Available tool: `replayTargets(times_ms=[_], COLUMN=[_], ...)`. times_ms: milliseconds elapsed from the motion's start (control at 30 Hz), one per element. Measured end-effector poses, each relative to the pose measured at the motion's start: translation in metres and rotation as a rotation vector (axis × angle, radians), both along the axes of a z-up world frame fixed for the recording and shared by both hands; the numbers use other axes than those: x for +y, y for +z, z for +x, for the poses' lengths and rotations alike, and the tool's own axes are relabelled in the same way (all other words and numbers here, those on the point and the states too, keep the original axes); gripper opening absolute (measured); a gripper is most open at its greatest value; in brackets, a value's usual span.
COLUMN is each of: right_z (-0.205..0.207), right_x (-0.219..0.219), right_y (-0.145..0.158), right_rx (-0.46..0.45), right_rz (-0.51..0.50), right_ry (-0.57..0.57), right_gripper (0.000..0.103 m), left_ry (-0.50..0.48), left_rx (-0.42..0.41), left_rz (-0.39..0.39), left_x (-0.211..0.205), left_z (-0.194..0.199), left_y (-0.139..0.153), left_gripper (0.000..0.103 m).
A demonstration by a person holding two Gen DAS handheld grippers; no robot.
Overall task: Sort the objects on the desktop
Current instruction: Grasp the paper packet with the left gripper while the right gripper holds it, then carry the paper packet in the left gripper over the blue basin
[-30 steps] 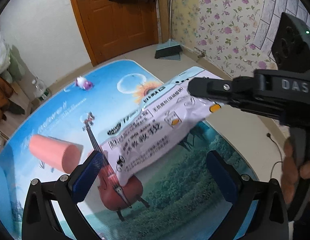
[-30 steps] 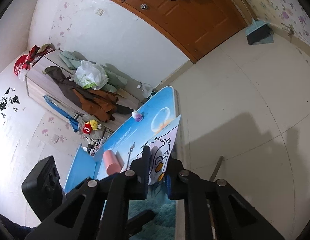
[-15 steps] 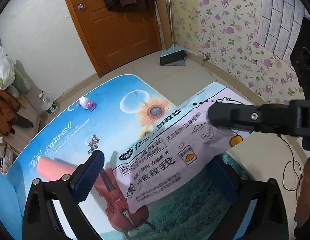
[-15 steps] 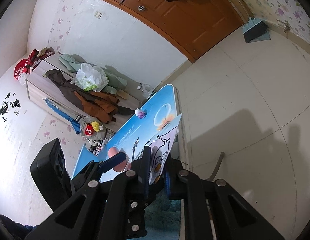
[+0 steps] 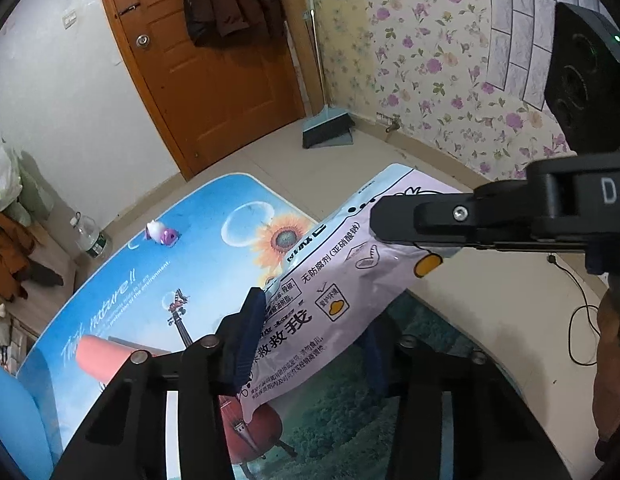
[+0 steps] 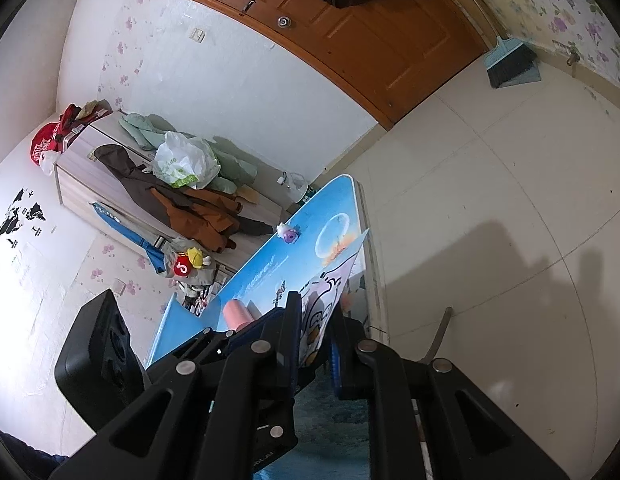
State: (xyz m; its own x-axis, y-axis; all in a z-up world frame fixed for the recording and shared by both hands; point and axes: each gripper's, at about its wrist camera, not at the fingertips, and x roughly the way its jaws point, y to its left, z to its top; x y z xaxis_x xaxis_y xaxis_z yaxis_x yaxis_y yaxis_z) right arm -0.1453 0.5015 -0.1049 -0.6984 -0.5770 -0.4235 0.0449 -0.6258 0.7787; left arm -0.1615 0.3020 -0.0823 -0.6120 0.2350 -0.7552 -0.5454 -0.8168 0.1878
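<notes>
The pale lilac snack bag (image 5: 330, 304) hangs in the air over the tabletop (image 5: 197, 248), its long axis slanting from the near left up to the far right, the printed face toward the left camera and the text running along that slant. The left tongs (image 5: 310, 340) are pressed onto its lower near end, one blue pad (image 5: 251, 332) flat against the bag's left edge, the other behind the bag. The right tongs (image 6: 316, 332) pinch the upper far end edge-on, reaching in from the right in the left view. A second ago the left tongs stood spread wide on either side of the bag; now they grip it, while the right pinch is unchanged. On the tabletop a pink cup (image 5: 105, 356) lies on its side at the near left, and a small purple toy (image 5: 161, 234) sits farther back.
</notes>
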Motion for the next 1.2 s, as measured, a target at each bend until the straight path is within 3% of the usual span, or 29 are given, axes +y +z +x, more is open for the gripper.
replayTargets(times_ms=[667, 1200], right_z=[0.022, 0.059], right_x=[-0.025, -0.060], right_y=[0.052, 0.125], right_rx=[0.082, 0.189], right_rz=[0.054, 0.117], right_ry=[0.038, 0.071], right_gripper=[0.013, 0.013], left_ry=[0.042, 0.072], left_rx=[0.021, 0.131], left_rz=[0.082, 0.156], left_x=[-0.029, -0.076], left_z=[0.008, 0.040], left_y=[0.027, 0.083], left_gripper=[0.041, 0.043])
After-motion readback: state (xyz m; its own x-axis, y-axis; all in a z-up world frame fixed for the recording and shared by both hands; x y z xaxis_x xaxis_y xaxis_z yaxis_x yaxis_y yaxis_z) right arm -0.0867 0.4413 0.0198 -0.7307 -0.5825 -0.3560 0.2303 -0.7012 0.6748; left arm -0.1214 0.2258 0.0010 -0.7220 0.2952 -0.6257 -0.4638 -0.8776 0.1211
